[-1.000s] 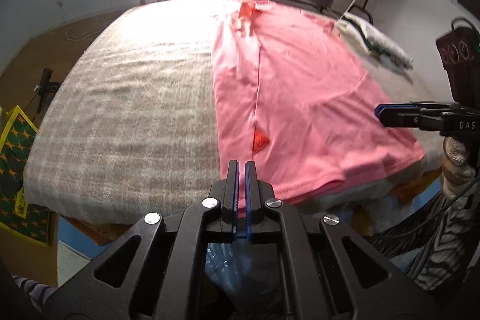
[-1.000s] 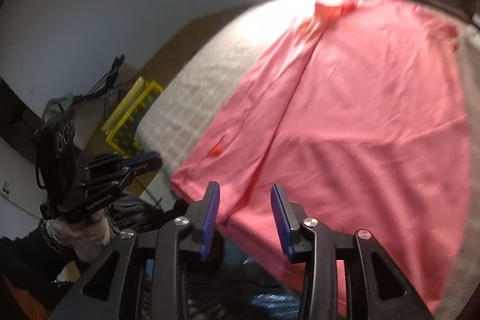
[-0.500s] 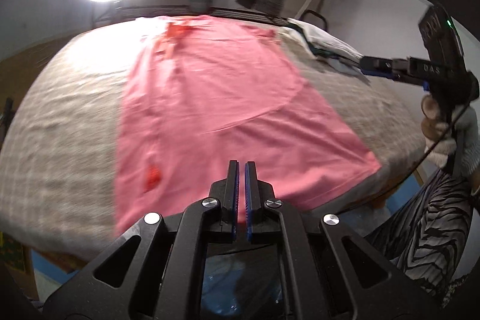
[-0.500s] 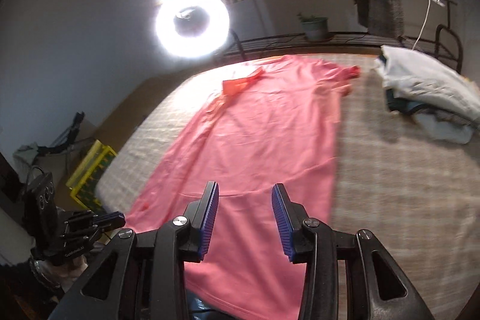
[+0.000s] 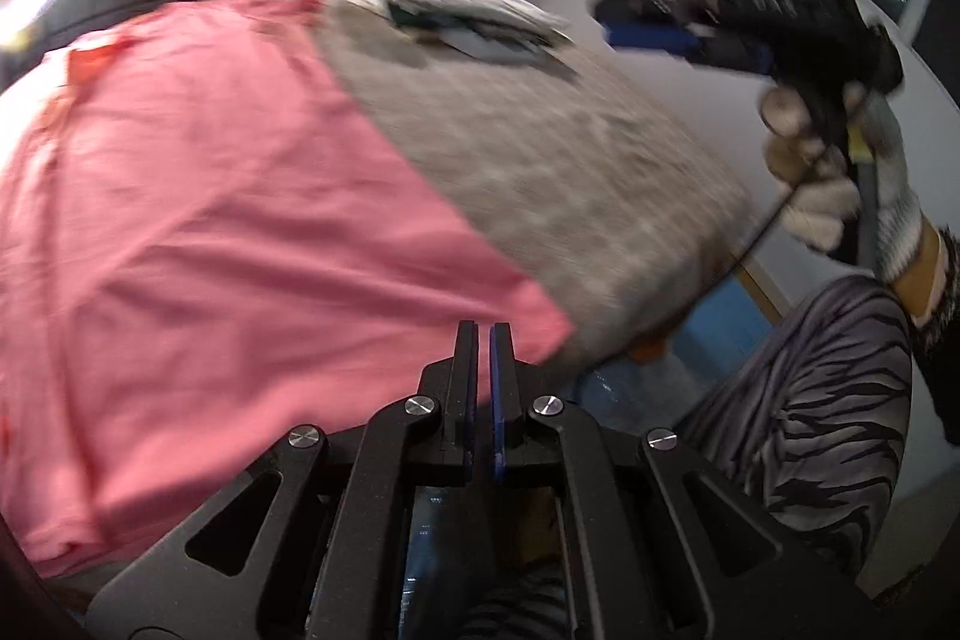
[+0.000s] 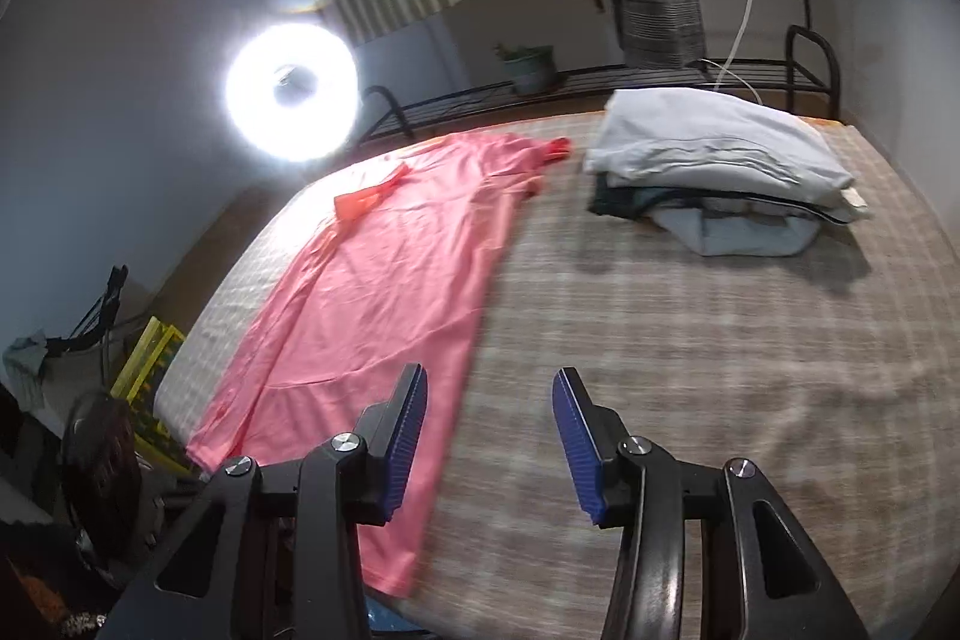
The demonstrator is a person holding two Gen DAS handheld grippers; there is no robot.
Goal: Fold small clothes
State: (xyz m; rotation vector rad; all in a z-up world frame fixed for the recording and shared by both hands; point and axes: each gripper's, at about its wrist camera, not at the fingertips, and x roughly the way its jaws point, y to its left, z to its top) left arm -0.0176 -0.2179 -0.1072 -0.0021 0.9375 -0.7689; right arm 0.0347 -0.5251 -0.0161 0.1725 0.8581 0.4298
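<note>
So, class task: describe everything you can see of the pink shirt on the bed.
The pink shirt is thin, soft-looking knit fabric, spread flat and lengthwise on the grey checked bedcover. Its long sides look folded inward, leaving a narrow strip with a crease across the lower part. Orange-red trim shows at the far end. The near hem reaches the bed's edge. No gripper touches it; the stack of folded clothes lies apart from it.

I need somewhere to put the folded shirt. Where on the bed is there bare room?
The widest bare patch of the bed cover lies between the pink shirt and the pile of folded clothes, running to the near edge. The far right corner is crowded by that pile.
</note>
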